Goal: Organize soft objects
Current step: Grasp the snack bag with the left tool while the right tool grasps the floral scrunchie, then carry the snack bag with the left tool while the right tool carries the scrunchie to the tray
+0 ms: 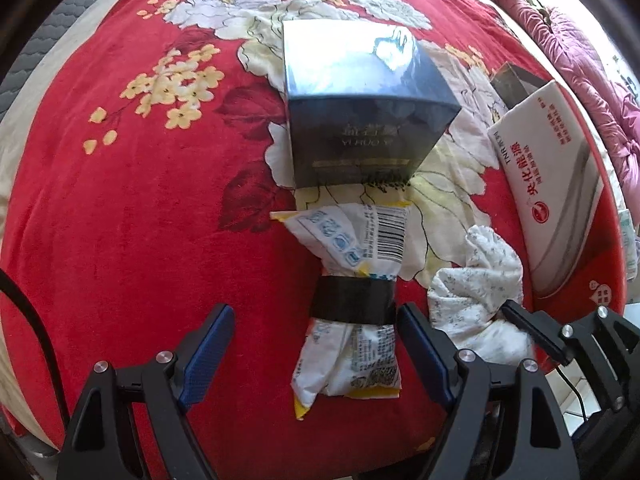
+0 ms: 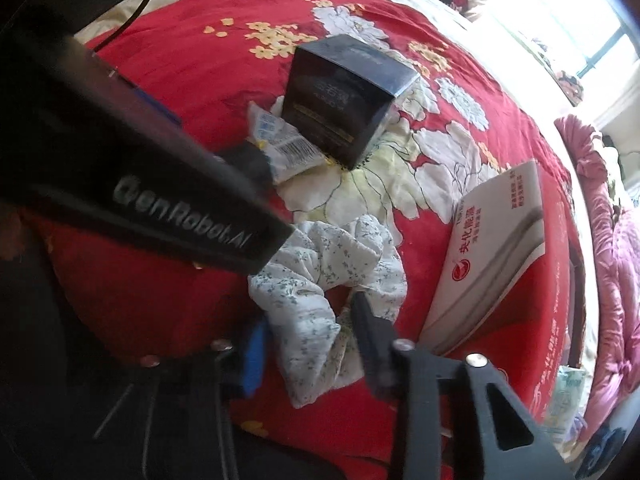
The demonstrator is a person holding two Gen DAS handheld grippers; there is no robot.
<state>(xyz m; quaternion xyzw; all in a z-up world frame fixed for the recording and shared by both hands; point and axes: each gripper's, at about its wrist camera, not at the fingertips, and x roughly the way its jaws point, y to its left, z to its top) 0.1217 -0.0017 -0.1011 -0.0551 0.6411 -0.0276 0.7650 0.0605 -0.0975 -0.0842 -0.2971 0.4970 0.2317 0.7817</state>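
A crumpled white tissue packet (image 1: pixel 352 248) with a black band lies on the red floral bedspread (image 1: pixel 140 200). My left gripper (image 1: pixel 316 344) hangs over it, open, with its blue pads either side of the band; the left pad stands clear of the packet. A white floral cloth (image 2: pixel 320 276) lies bunched just right of the packet. My right gripper (image 2: pixel 312 344) is shut on the cloth, which is pinched between the blue pad and the black finger. The cloth (image 1: pixel 476 288) and the right gripper (image 1: pixel 556 340) also show in the left wrist view. The left gripper's dark body (image 2: pixel 160 200) hides part of the packet (image 2: pixel 280 148).
A dark glossy box (image 1: pixel 360 108) stands beyond the packet, touching its far end. A flat white box with a red logo (image 2: pixel 496 256) lies to the right of the cloth. A pink quilted cover (image 2: pixel 616 260) runs along the bed's right edge. A black cable (image 2: pixel 136 0) crosses the far left.
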